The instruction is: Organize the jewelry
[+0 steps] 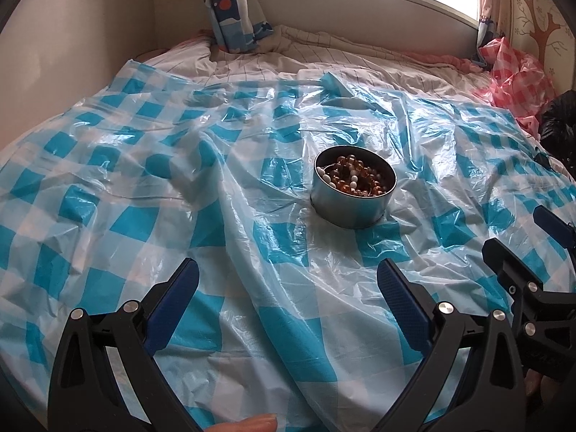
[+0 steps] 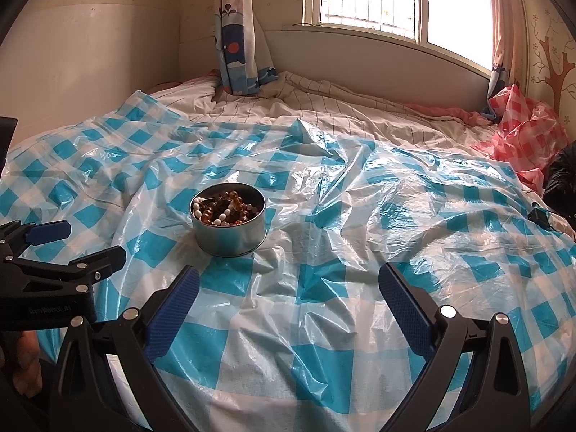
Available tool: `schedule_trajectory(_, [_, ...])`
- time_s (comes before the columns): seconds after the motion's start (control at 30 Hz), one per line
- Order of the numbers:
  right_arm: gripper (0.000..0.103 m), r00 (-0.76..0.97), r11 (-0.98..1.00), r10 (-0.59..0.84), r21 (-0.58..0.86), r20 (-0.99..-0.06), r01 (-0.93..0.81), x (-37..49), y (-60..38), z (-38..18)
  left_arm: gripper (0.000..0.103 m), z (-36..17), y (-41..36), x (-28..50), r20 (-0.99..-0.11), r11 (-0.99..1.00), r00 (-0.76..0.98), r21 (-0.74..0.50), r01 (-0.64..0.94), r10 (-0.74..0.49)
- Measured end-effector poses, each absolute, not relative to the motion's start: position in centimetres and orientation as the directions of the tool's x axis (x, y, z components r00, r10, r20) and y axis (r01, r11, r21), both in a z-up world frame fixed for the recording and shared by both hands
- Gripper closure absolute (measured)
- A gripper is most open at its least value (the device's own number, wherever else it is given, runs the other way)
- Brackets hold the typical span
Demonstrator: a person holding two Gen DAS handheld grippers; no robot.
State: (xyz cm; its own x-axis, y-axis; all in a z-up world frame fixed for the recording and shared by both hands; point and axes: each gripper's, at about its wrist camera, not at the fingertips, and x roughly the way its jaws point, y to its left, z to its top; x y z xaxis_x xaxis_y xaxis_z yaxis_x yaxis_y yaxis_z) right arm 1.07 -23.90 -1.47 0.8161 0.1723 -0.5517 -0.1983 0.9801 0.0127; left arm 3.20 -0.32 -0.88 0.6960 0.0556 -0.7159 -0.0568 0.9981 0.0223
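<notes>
A round metal tin (image 1: pixel 351 208) stands on the blue-and-white checked plastic sheet (image 1: pixel 144 216). It holds amber bead strings (image 1: pixel 360 176) and a white bead string (image 1: pixel 325 176). It also shows in the right wrist view (image 2: pixel 230 237), with the beads (image 2: pixel 230 208) inside. My left gripper (image 1: pixel 288 280) is open and empty, low over the sheet, nearer than the tin. My right gripper (image 2: pixel 289 286) is open and empty, to the right of the tin and nearer than it. Each gripper shows at the edge of the other's view: the right one (image 1: pixel 522 244), the left one (image 2: pixel 86 244).
The sheet (image 2: pixel 360 216) covers a bed with striped bedding (image 2: pixel 342 108). A crumpled pink checked sheet (image 2: pixel 522 133) and a black object (image 2: pixel 561 187) lie at the right. A curtain (image 2: pixel 237 36) hangs at the back by the window. A small black item (image 2: pixel 538 214) lies near the right edge.
</notes>
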Motion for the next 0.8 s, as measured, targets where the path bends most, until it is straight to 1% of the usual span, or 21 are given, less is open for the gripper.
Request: schedule_trajectory(0.8, [0.008,0.815,0.98,0.171,0.007,-0.554,-0.2,1.28,-23.23,-1.37,0.008,-0.87,-0.29,3.32,-0.718,0.998,0.694,0.022,-0.057,0.056])
